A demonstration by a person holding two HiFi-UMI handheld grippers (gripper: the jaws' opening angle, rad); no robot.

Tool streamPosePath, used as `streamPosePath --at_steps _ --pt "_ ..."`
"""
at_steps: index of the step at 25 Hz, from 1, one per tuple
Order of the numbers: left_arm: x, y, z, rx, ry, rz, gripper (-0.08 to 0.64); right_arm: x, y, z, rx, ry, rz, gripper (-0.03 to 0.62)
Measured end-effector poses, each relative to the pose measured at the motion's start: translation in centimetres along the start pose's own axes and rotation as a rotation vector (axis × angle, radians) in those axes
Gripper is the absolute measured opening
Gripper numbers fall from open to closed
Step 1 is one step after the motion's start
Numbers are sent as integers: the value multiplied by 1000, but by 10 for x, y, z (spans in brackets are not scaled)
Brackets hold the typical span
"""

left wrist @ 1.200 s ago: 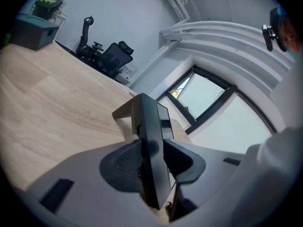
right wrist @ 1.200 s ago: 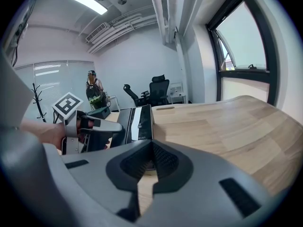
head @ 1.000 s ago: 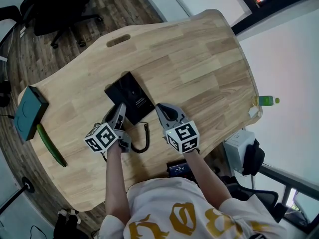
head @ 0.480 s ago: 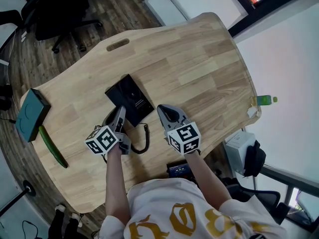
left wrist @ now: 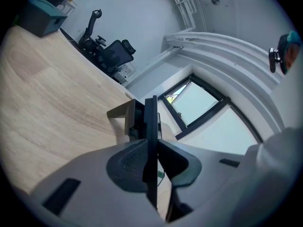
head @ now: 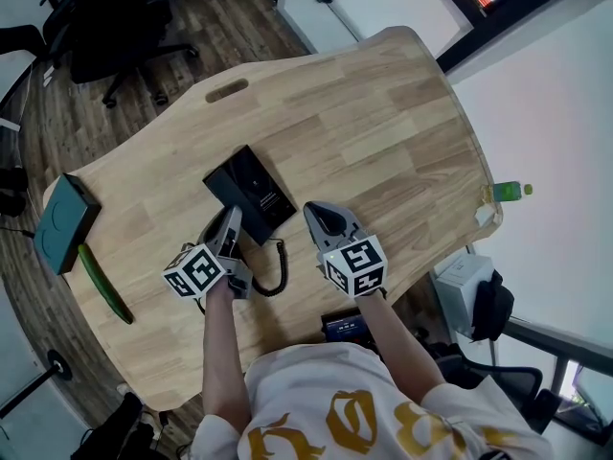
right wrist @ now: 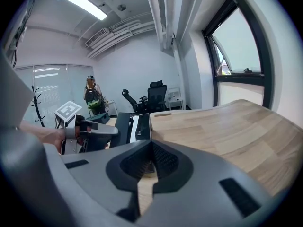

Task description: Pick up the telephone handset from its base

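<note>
The black telephone base point(head: 251, 188) lies flat on the wooden table point(head: 383, 132). Its dark handset point(head: 208, 228) rests along the base's near-left side, and a coiled cord point(head: 275, 268) loops to the right of it. My left gripper point(head: 233, 215) reaches over the handset. In the left gripper view the handset point(left wrist: 150, 115) stands edge-on between the closing jaws of the left gripper point(left wrist: 152, 143), with both pads against it. My right gripper point(head: 321, 211) hovers right of the base, apart from it. Seen from its own camera, the right gripper point(right wrist: 151, 144) is shut on nothing.
A teal box point(head: 60, 223) and a long green object point(head: 105, 284) lie at the table's left edge. A green bottle point(head: 510, 193) stands beyond the right edge. A handle slot point(head: 227, 89) cuts the far side of the table. An office chair point(head: 115, 17) stands on the floor beyond.
Both grippers stay where they were beside the phone. Only the head view has shifted slightly.
</note>
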State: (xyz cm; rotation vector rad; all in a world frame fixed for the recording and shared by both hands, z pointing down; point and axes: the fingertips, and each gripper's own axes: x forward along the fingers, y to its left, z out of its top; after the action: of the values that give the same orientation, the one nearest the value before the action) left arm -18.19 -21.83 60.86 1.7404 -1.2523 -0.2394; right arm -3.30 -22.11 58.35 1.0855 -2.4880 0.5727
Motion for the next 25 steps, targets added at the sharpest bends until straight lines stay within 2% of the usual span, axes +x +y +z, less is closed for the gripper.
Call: streamPosePath --at_steps 7,15,25 --pt "-6 -11 5 8 -8 -43 72 0 3 8 1 -26 4 6" --pt "-8 -30 1 -25 -10 -109 72 -14 7 16 -9 -46 -1 5" --pt "-23 -64 -2 17 0 -181 72 -40 11 29 -6 -114 -24 5"
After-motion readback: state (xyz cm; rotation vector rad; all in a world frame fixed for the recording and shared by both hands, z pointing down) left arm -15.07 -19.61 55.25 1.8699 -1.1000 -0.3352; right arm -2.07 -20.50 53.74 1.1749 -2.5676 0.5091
